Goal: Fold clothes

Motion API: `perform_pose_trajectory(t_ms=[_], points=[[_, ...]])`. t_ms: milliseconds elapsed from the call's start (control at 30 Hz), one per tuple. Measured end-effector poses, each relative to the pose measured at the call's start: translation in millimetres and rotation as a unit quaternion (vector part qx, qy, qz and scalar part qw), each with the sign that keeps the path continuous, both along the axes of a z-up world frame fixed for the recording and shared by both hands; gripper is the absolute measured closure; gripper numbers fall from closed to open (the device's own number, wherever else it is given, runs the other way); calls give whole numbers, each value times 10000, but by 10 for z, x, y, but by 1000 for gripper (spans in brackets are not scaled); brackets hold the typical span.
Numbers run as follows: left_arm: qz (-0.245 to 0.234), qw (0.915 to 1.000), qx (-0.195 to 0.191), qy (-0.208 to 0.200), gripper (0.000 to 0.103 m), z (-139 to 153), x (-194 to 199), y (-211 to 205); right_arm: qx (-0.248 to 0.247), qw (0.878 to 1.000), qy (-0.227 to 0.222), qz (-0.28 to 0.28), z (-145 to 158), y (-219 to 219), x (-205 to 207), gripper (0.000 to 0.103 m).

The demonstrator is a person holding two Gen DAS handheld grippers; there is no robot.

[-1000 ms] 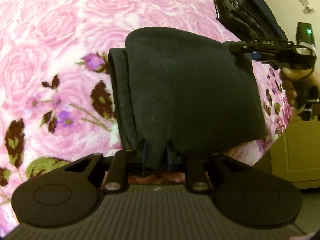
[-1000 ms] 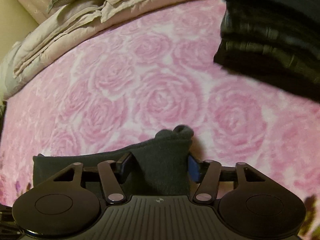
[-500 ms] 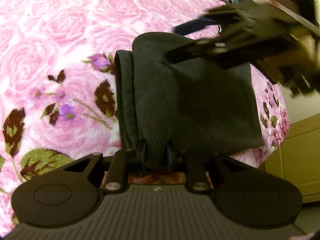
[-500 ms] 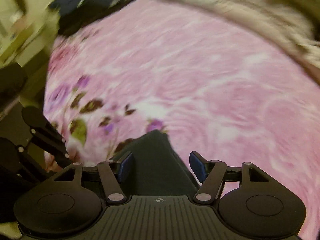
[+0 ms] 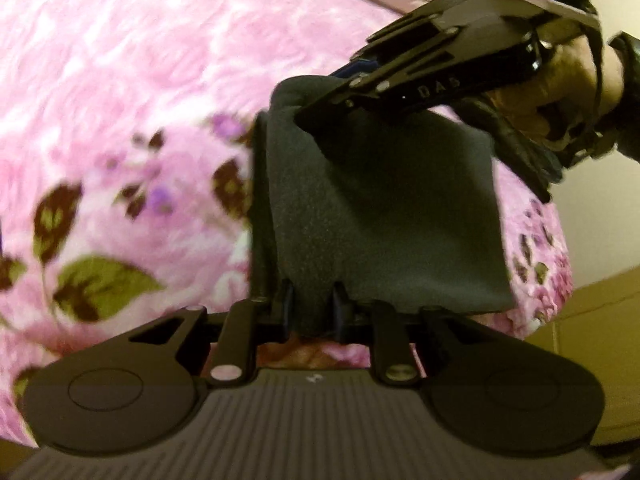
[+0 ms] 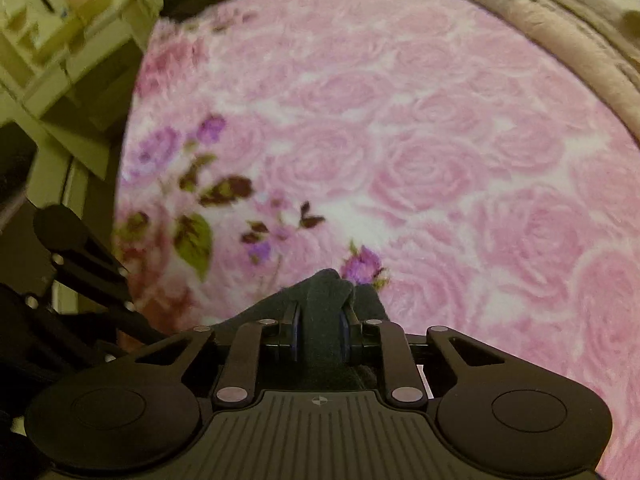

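Left tool [image 5: 311, 306], right tool [image 6: 320, 330] both clamped on dark garment [image 5: 380, 208].

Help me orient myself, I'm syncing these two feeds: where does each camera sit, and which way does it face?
Left wrist: on the left tongs, looking along them over the dark folded garment on the pink rose blanket; the right tongs and the hand holding them show.
Right wrist: on the right tongs, facing across the blanket toward beige bedding; the left tongs' linkage shows at left.
Shared: garment, blanket, each other's tongs.
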State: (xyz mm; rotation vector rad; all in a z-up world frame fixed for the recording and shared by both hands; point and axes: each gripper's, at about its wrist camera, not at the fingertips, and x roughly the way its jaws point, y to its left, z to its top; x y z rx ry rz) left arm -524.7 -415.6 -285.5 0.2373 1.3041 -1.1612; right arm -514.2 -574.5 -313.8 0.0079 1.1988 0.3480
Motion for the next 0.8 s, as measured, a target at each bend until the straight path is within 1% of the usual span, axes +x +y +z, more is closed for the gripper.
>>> perform_pose_trajectory(t_ms=[33,67,100,133,167,200,300,333,400,467,500,533,567,600,633,767,800], points=[[12,10000,42,56,86,-63,43,-21,-32,10000,-21,-47,-58,-7,19,84],[11,9999,63,122,83,-104,91,-39,-64,9999,-43,-94,-117,-14,38,75],[0,9998,69,194,82,-127,142,-55,-97,9998,-65,-142,-172,-22,55,63],[-44,9997,70,230,80,-135,168,-60,-170,9995,-111,-238,-149,-40,31,57],[-113,9996,68,240,77,-130,174,-58,-242,9990,-158,-332,-126,-58,6,47],[-167,9996,71,238,76,-118,176,-47,-275,9985,-209,-414,-76,-85,-54,45],[-220,9995,32,230,76,3,187,11,-341,9954,-374,-811,111,-184,-287,45],[-221,9996,-15,181,78,64,195,19,-335,9931,-456,-1029,186,-229,-391,45],[-220,9997,-107,97,79,174,219,17,-344,9840,-679,-1613,328,-324,-638,45],[-190,9996,-207,95,79,197,315,-131,-332,9684,-834,-2328,423,-437,-907,45],[-171,9995,-260,100,78,201,370,-220,-340,9580,-889,-2703,449,-497,-1036,43],[-153,9993,-313,106,76,206,426,-308,-312,9448,-918,-3131,461,-569,-1184,38],[-151,9993,-347,69,71,201,479,-411,-281,9297,-945,-3549,474,-642,-1332,20],[-161,9992,-367,-2,68,188,531,-526,-221,9154,-973,-3900,475,-710,-1477,16],[-178,9991,-389,-53,67,173,577,-634,-161,8999,-997,-4242,474,-778,-1621,16],[-531,9984,-170,-110,67,23,666,-1023,27,8534,-807,-5149,305,-1074,-2052,17],[-626,9978,-166,-163,67,14,663,-1071,150,8442,-765,-5304,225,-1155,-2112,17]])
